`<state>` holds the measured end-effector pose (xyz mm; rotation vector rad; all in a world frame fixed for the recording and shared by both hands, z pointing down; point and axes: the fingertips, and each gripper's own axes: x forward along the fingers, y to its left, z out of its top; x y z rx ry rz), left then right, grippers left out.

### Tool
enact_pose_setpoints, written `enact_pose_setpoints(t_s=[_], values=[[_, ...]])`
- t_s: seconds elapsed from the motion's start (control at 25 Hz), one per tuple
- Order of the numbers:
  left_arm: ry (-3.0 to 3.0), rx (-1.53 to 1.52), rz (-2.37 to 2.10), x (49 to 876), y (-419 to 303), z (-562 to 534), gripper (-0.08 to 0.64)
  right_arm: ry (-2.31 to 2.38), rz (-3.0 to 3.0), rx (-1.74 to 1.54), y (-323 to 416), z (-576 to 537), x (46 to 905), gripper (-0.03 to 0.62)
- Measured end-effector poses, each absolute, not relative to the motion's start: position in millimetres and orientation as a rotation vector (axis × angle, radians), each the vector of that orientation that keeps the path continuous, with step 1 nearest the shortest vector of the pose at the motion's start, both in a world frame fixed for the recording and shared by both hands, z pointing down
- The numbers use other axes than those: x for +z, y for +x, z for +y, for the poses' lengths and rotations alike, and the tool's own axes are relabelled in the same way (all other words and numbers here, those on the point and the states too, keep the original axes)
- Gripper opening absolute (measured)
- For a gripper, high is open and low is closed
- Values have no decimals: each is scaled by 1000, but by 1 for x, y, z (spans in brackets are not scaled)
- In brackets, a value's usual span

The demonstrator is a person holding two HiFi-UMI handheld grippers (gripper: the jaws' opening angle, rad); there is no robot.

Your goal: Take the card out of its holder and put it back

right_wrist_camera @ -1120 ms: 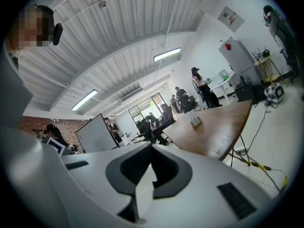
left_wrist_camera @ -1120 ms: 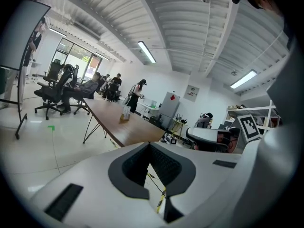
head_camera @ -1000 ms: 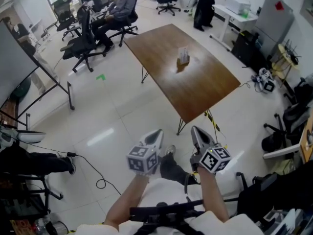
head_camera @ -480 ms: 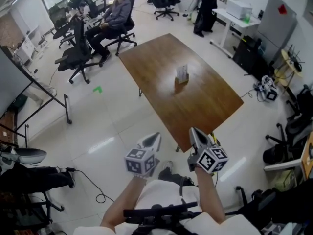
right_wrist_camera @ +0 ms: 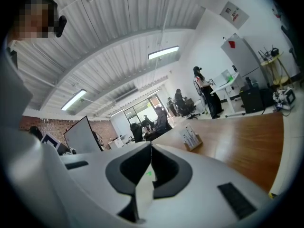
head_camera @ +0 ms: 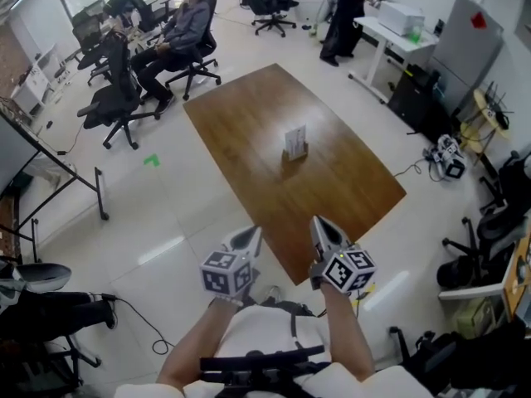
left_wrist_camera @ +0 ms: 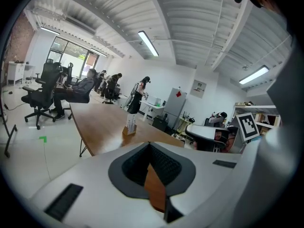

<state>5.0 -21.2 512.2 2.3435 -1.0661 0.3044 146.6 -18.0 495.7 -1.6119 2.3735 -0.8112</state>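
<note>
On a brown table in an office with black chairs, the card stands upright in its holder mid-table, its print too small to read. Left gripper and right gripper, near the table's corner, are closed and empty.

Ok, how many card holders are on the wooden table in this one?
1. The card holder stands near the middle of the wooden table, with a white card upright in it. No second holder shows in any view.
</note>
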Motion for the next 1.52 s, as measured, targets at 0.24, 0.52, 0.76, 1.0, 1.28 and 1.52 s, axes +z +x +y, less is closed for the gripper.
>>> enact_pose_setpoints(t_s=[0.24, 0.52, 0.76, 1.0, 1.28, 1.52], values=[[2335, 345, -1052, 520, 11, -51, -11, -1655, 2390, -814, 156, -59, 511, 26], [2348, 394, -983, 536, 23, -93, -11, -1713, 2417, -748, 167, -123, 512, 26], [2352, 409, -941, 541, 31, -136, -11, -1795, 2488, -676, 178, -189, 516, 26], [2327, 426, -906, 553, 37, -169, -11, -1837, 2539, -689, 195, -249, 536, 40], [2285, 423, -872, 566, 45, -198, -11, -1793, 2635, -757, 200, -297, 554, 219], [2273, 427, -839, 574, 57, -214, -11, -1783, 2783, -752, 182, -314, 582, 504]])
